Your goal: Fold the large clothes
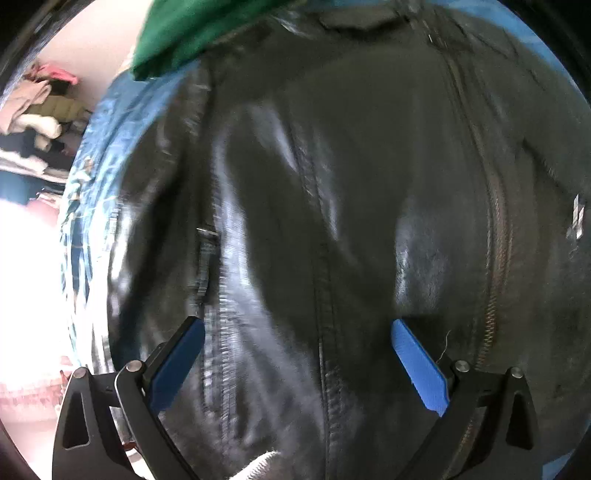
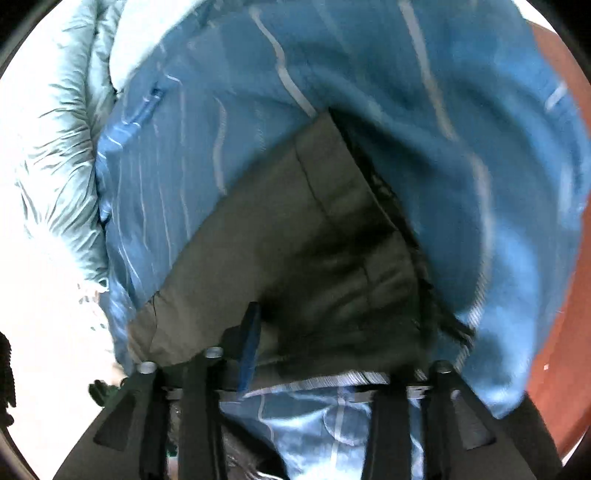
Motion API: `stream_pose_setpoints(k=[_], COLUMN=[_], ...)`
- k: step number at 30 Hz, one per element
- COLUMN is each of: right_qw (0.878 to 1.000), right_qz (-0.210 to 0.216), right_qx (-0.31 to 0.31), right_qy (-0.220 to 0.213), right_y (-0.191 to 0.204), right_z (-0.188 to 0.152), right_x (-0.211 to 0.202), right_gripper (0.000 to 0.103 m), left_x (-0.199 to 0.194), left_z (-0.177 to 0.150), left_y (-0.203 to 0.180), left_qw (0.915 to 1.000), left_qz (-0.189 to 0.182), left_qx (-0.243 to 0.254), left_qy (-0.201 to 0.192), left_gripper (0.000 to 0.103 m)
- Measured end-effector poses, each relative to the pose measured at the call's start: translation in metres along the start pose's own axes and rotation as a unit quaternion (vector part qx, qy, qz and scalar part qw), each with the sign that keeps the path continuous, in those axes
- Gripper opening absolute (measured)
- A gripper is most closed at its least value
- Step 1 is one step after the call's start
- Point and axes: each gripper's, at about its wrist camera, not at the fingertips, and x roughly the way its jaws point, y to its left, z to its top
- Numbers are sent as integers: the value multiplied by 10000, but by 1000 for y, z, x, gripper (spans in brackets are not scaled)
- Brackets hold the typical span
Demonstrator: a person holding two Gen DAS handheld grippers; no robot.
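A black leather jacket (image 1: pixel 332 184) with a front zipper (image 1: pixel 495 258) lies spread on a blue patterned bedspread (image 1: pixel 92 177). My left gripper (image 1: pixel 297 328) is open just above the jacket's front, blue pads (image 1: pixel 417 362) wide apart, nothing between them. In the right wrist view my right gripper (image 2: pixel 295 339) is shut on the jacket's grey-lined edge (image 2: pixel 295 240) and holds it up over the bedspread (image 2: pixel 424 129). Only one of its blue pads (image 2: pixel 251 332) shows; the other is hidden by cloth.
A green garment (image 1: pixel 177 33) lies at the top left of the bed. A pile of clothes (image 1: pixel 37 110) sits off to the left. A pale blue quilt (image 2: pixel 62 166) lies to the left of the bedspread. Reddish-brown surface (image 2: pixel 561 295) shows at the right.
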Motion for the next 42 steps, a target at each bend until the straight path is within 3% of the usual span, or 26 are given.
stream_pose_setpoints(k=[1,3,4,5,6,9,13,15,19,21,24,29,35,38,42], right_qw=[9998,9992,9989,9984,9973,9934,9966,9952,9936,9925,9885,9816,9592,9397,8978], right_qz=[169,315,332,354,430,705,469,657,712,758,971,1280,1591,1711,1559], right_qx=[86,215,231,211,189,514,363,575,636,395,97,-671,-2102,-2894,-4118], right_qy=[0,-100,-219,-391,-564,-742,-571,-446,-611,-875,-1154,-1247,-1022,-634,83], right_y=[-3,5,10,13,13,24,32,26,40,78,106,191,313,370,426], right_z=[1,6,5,6,5,5,11,19,29,39,45,37,-36,-105,-226], right_x=[7,9,7,4,0,-5,33,45,37,21,-14,-43,-54,-40,18], right_gripper=[60,57,32,17,10,8,9,9,6,6,6,6,6,6,6], left_x=[4,10,12,13,13,14,14,15,12,10,10,7,-4,-7,-3], left_z=[-1,2,0,-1,-3,-13,-23,-20,-15,-12,-7,7,32,45,57], left_y=[-1,-1,2,5,6,12,16,12,6,4,4,12,56,89,137], left_qw=[10000,9996,9990,9981,9974,9947,9910,9907,9945,9959,9974,9981,9949,9908,9836], left_qz=[-50,-184,-271,-350,-402,-546,-645,-635,-489,-435,-425,-477,-492,-425,-233], left_qx=[-30,-218,-365,-506,-602,-835,-1091,-1134,-825,-675,-489,-339,-833,-1224,-1724], left_qy=[-33,-18,-4,0,-17,-246,-421,-400,-420,-410,-331,-213,-290,-388,-466], left_gripper=[103,103,103,103,103,103,103,103,103,103,103,103,103,103,103])
